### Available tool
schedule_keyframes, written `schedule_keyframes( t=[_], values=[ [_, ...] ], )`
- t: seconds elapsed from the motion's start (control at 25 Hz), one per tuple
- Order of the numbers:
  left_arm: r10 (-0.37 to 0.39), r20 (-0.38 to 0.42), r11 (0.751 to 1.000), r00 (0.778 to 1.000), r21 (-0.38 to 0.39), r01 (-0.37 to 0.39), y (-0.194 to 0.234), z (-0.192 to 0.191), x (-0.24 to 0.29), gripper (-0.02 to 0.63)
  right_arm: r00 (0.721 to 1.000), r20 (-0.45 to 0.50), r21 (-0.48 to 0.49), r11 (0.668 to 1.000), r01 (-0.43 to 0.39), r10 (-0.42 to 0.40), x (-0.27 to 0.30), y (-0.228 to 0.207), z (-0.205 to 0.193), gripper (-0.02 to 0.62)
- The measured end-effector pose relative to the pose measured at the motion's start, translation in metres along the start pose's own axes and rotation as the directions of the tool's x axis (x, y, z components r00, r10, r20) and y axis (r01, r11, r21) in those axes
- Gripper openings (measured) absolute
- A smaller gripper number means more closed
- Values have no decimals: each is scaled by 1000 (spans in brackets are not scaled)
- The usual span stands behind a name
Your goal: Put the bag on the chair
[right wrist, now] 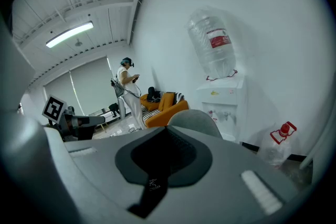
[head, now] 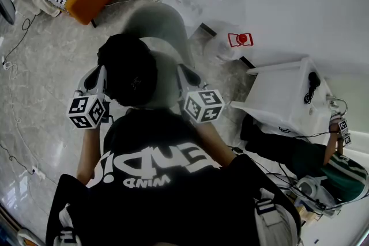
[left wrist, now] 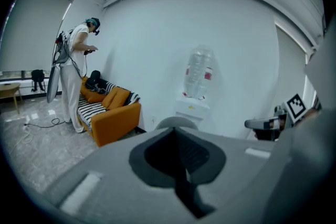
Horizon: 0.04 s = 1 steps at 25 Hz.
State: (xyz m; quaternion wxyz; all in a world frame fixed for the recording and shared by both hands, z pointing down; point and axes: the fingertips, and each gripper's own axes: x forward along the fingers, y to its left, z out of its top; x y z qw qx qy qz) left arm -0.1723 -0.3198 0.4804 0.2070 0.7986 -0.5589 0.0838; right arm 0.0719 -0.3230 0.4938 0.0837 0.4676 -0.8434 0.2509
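bag [head: 130, 73] hangs over the grey chair [head: 163, 25], just in front of its backrest, carried between both tools. the left hand-held gripper [head: 101, 79] sits beside the chair on our left and the right hand-held gripper [head: 184, 79] beside it on our right. each is clamped tight on the bag's black fabric. in the left gripper view dark cloth fills the notch where the jaws meet. in the right gripper view a black strap [right wrist: 152, 186] with a small logo trails down from the closed jaws.

to do this step well, we judge we should lower both sides evenly so the bag lands level on the seat. we should hold it centred and close to the backrest so it cannot slide off the front edge, and let go only once the chair takes its weight.

much is hidden. the bag and our own shoulders cover nearly all of the seat in the head view, so we cannot tell whether the bag's underside touches it. both gripper views show only the rounded top of the backrest beyond the jaws, and the bulk of the bag lies below their frame.
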Motion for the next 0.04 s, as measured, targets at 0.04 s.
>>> schedule_keyframes(
  t=[0.04],
  values=[
    [0,0,1000,1000,0,0,0,0,0,-2,1000,1,-2,1000,2,-2,0,0,0,0]
  ],
)
